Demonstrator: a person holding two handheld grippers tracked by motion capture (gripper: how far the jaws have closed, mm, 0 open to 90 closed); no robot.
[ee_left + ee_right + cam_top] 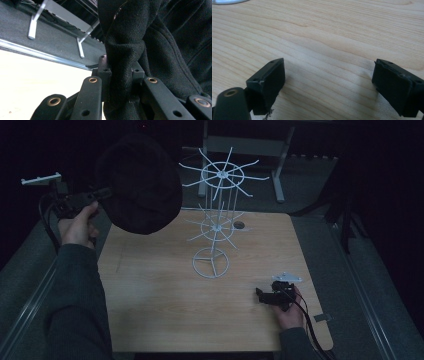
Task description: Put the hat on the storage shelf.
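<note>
So the left gripper (102, 194) was up in the air off the table's left edge, jaws clamped on a fold of a floppy black cloth hat (140, 182) that hung out just to its right. Further right stood a white wire two-tier rack (216, 215) on the light wooden table (165, 310). The right gripper (261, 293) sat low on the table in front of the rack, jaws spread wide with nothing between them.
</note>
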